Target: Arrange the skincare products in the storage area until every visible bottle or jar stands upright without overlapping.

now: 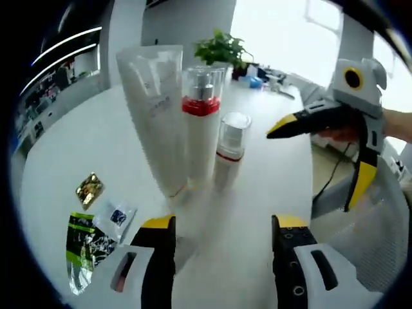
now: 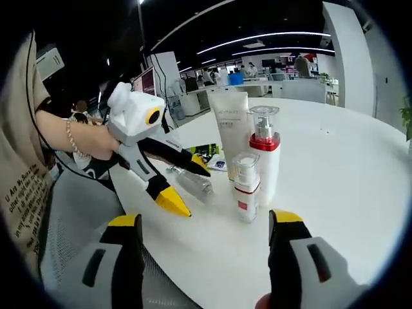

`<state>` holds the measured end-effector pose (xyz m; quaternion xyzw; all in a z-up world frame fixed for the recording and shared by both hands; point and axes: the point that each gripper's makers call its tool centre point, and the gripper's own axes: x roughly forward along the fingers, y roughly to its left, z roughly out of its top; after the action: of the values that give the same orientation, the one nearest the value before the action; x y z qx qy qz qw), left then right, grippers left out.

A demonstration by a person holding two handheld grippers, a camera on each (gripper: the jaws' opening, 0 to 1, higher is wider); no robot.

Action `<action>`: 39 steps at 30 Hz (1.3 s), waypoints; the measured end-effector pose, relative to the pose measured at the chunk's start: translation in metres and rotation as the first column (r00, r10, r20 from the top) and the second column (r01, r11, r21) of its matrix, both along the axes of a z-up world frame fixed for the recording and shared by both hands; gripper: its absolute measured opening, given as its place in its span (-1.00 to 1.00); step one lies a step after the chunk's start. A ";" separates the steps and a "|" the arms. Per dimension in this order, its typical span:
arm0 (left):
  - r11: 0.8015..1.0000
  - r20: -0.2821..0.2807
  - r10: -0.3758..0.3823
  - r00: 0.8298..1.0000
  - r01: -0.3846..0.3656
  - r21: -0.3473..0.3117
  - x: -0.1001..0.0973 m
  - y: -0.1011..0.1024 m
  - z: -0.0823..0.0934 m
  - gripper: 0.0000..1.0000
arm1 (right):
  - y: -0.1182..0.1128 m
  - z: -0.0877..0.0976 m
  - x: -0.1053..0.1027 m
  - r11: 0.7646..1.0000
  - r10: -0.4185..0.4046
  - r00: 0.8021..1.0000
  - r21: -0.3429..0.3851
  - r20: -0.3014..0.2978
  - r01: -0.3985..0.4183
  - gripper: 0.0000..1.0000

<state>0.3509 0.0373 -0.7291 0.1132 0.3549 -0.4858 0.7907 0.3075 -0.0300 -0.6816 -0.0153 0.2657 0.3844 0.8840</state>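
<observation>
White round desk [image 1: 77,154] carries 3 upright containers: white squeeze tube [image 1: 153,109], red-collared pump bottle [image 1: 203,122], short clear-capped bottle [image 1: 230,149]. Both grippers' jaws spread, empty; approach slowly, avoid toppling.

Glossy plastic bottles [image 1: 201,129], smooth white table [image 1: 77,148]

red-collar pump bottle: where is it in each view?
Left gripper view: red-collar pump bottle stands upper centre, between the white tube on its left and the small pump bottle on its right.
Right gripper view: centre-right, right of the tube.
Shared landmark: the white tube.
</observation>
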 end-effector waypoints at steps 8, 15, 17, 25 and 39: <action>0.998 -0.016 0.064 0.998 -0.065 -0.020 -0.007 0.027 0.009 0.41 | 0.003 0.004 -0.006 1.000 0.007 1.000 -0.010 0.006 -0.007 0.62; 0.991 -0.034 0.124 0.992 -0.125 -0.045 -0.016 0.046 0.016 0.54 | 0.006 0.006 -0.014 1.000 0.014 1.000 -0.011 0.005 -0.014 0.62; 0.989 -0.037 0.136 0.990 -0.137 -0.051 -0.020 0.051 0.018 0.58 | 0.008 0.005 -0.017 1.000 0.018 1.000 -0.014 0.002 -0.018 0.62; 0.980 -0.045 0.191 0.981 -0.193 -0.052 -0.033 0.078 0.022 0.69 | 0.012 0.004 -0.027 0.999 0.030 1.000 -0.016 -0.009 -0.030 0.63; 0.955 -0.061 0.287 0.956 -0.291 -0.057 -0.054 0.112 0.021 0.78 | 0.012 0.005 -0.036 0.999 0.031 0.999 -0.013 -0.020 -0.031 0.67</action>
<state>0.2965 0.1489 -0.7083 0.0217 0.3721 -0.3790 0.8470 0.2717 -0.0178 -0.6765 -0.0217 0.2768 0.3964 0.8751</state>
